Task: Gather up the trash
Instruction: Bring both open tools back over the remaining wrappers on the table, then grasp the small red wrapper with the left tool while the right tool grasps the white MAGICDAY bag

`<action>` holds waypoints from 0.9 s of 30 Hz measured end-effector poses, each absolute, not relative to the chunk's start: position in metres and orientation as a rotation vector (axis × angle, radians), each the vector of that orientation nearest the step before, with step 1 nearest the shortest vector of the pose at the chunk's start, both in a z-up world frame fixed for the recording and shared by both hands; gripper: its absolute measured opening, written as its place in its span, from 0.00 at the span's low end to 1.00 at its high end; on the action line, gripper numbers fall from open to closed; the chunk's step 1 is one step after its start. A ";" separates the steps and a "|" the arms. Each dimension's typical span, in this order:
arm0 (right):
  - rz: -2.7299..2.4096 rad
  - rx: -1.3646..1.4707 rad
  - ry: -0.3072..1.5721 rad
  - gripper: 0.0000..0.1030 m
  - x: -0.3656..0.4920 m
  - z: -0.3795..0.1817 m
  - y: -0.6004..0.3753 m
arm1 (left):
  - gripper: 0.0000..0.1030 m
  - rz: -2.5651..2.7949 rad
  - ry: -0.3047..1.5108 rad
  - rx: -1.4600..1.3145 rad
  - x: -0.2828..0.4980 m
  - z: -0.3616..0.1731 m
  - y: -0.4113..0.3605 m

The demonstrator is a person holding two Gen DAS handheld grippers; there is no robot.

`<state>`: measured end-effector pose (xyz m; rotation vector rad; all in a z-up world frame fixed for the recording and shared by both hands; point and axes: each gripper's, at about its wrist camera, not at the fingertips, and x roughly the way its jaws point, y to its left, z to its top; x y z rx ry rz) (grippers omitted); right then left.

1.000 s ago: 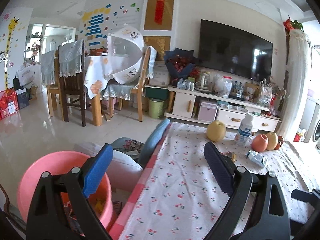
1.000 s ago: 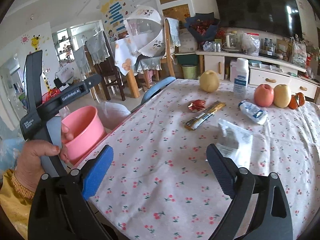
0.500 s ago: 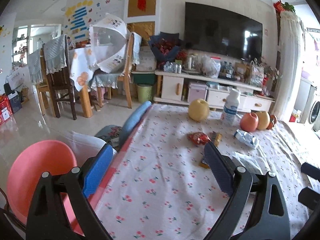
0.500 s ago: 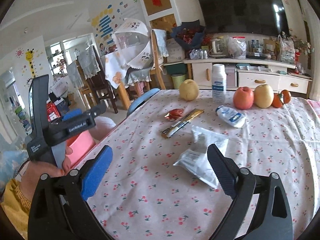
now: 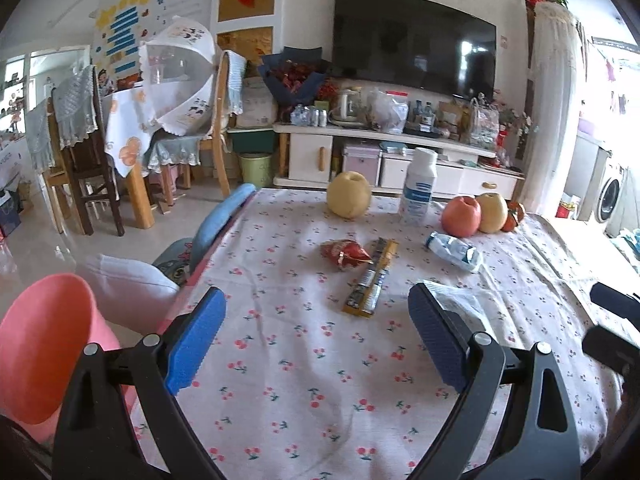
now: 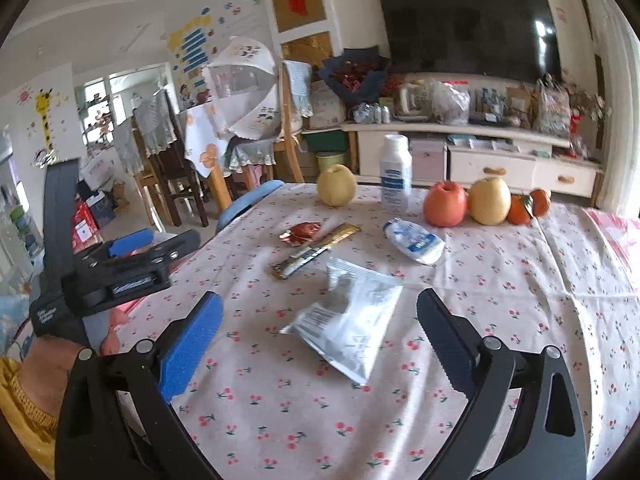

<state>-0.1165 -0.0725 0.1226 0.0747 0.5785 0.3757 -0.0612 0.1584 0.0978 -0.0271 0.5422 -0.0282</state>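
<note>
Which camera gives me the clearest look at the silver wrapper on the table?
Right wrist: the silver wrapper lies whole and unobstructed between the open fingers. In the left wrist view, the left hand-held gripper's finger hides most of it.

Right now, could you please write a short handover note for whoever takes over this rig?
Left gripper: open, empty, hovering over the table's near left edge.
Right gripper: open, empty, lined up on the silver pouch.
Trash on the cherry-print tablecloth: silver pouch nearest, gold stick wrapper, red crumpled wrapper, white-blue packet.
Pink bin: beside the table's left edge.
Done: no trash is in either gripper.
Left: all four pieces; probably leave the fruit and the white bottle.
</note>
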 end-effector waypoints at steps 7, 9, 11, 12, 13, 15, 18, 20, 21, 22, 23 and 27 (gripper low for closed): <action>0.289 0.200 0.652 0.94 -0.084 0.106 -0.124 | 0.90 -0.079 0.589 -0.052 -0.043 0.093 0.154; 0.262 0.219 0.665 0.94 -0.075 0.101 -0.135 | 0.90 -0.099 0.608 -0.049 -0.033 0.091 0.150; 0.245 0.274 0.685 0.94 -0.063 0.096 -0.149 | 0.90 -0.120 0.630 -0.046 -0.022 0.090 0.144; 0.240 0.312 0.699 0.94 -0.056 0.092 -0.157 | 0.90 -0.135 0.643 -0.047 -0.013 0.089 0.141; 0.237 0.334 0.707 0.94 -0.051 0.089 -0.161 | 0.90 -0.143 0.653 -0.049 -0.007 0.088 0.138; 0.228 0.362 0.721 0.94 -0.041 0.084 -0.170 | 0.90 -0.141 0.682 -0.047 0.010 0.084 0.131; 0.246 0.370 0.759 0.94 -0.018 0.073 -0.174 | 0.90 -0.133 0.719 -0.043 0.035 0.077 0.119; 0.264 0.370 0.787 0.94 -0.006 0.067 -0.173 | 0.90 -0.138 0.745 -0.078 0.051 0.073 0.116; 0.279 0.365 0.799 0.94 0.001 0.064 -0.171 | 0.90 -0.123 0.763 -0.101 0.062 0.070 0.115; 0.289 0.356 0.806 0.94 0.006 0.063 -0.169 | 0.90 -0.106 0.770 -0.110 0.070 0.067 0.113; 0.297 0.343 0.811 0.94 0.012 0.061 -0.167 | 0.90 -0.096 0.776 -0.115 0.075 0.065 0.113; 0.307 0.262 0.830 0.94 0.037 0.053 -0.157 | 0.86 -0.042 0.834 -0.156 0.104 0.049 0.114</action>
